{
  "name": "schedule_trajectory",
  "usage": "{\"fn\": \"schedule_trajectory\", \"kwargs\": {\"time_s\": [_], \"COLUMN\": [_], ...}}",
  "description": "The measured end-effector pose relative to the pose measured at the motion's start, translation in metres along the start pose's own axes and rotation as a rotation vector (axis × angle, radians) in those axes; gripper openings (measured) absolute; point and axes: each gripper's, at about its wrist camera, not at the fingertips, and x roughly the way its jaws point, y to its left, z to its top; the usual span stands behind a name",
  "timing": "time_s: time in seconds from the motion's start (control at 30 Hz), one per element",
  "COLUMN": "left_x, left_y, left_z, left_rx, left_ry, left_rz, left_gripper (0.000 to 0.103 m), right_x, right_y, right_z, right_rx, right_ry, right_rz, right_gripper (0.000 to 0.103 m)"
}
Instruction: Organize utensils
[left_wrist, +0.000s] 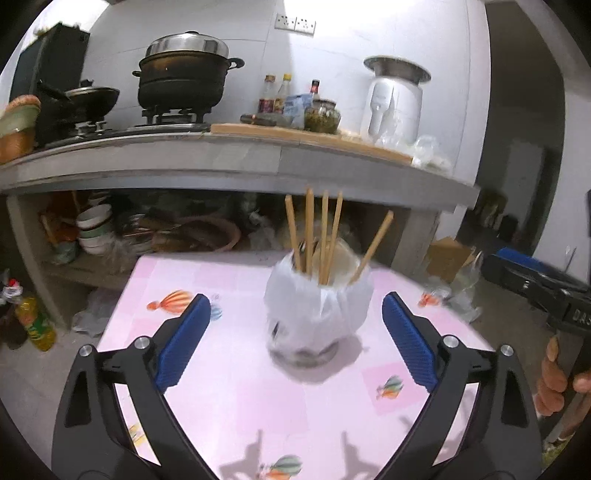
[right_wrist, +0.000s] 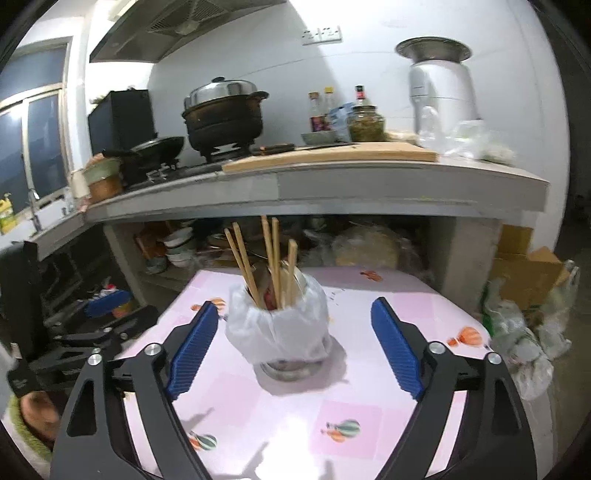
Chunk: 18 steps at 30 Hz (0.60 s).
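Pink fish-patterned tabletop (left_wrist: 229, 387) before a grey kitchen counter (left_wrist: 221, 158). Mid-table stands a metal utensil holder wrapped in white plastic (left_wrist: 319, 314), wooden chopsticks (left_wrist: 309, 232) upright inside. Left gripper (left_wrist: 297, 339) and right gripper (right_wrist: 293, 347), jaws wide and empty, sit near it, untouching.

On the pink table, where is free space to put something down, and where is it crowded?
The pink table is bare in front of the utensil holder and to both its sides, out to the edges. Only the holder, with its chopsticks, occupies the middle. The counter behind is crowded with pot, bottles and cutting board.
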Motion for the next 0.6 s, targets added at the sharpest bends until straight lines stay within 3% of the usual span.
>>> {"fn": "schedule_trajectory", "kwargs": {"time_s": [0.3,0.47,0.6], "left_x": [-0.032,-0.046,-0.051], "left_y": [-0.009,-0.015,-0.019], "left_z": [-0.040,-0.050,-0.047], "left_rx": [0.006,0.046,0.066], "left_ry": [0.031,0.024,0.018], "left_rz": [0.067,0.121,0.217], "left_gripper": [0.094,0.095,0.095], "right_x": [-0.034,-0.047,-0.052], "right_y": [0.004,0.003,0.005], "right_z": [-0.050,-0.051,-0.047], "right_rx": [-0.020,-0.028,-0.025], "right_ry": [0.000,-0.009,-0.028], "right_rz": [-0.100,-0.132,-0.150], "right_gripper": [0.095,0.097,0.097]}}
